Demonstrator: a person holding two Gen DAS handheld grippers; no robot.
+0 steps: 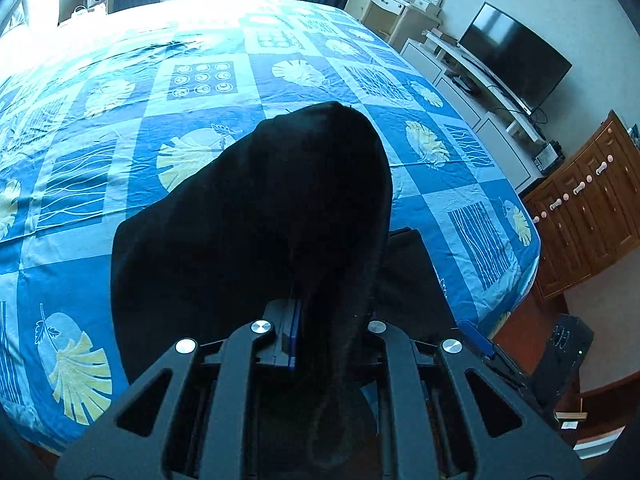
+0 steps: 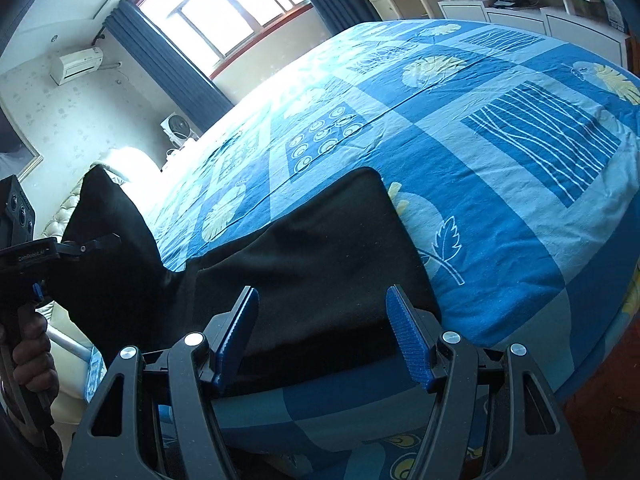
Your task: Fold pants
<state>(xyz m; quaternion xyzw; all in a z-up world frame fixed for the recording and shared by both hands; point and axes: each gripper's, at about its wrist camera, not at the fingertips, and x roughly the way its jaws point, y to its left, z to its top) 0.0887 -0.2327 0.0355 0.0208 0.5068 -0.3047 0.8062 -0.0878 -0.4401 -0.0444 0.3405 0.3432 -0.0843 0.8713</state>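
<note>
Left tongs [image 1: 316, 320]: clenched on my black pants [image 1: 256, 216], filling my left view's centre.
Right tongs [image 2: 322, 336]: released, blue pads [image 2: 408, 332] above cloth at lower centre.
Right view only: pants lifted at left, remainder flat on bedspread [image 2: 500, 184].
Left view only: television [image 1: 516, 56], upper right.

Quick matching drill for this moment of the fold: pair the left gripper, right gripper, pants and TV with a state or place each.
Things:
1. left gripper
2. right gripper
3. pants
4. TV

States or places:
A. fingers apart, holding nothing
B. partly flat on the bedsheet, partly lifted
C. on the white stand beyond the bed
D. clamped on black fabric

Pairs: 1-D, 2-A, 3-B, 4-C
</note>
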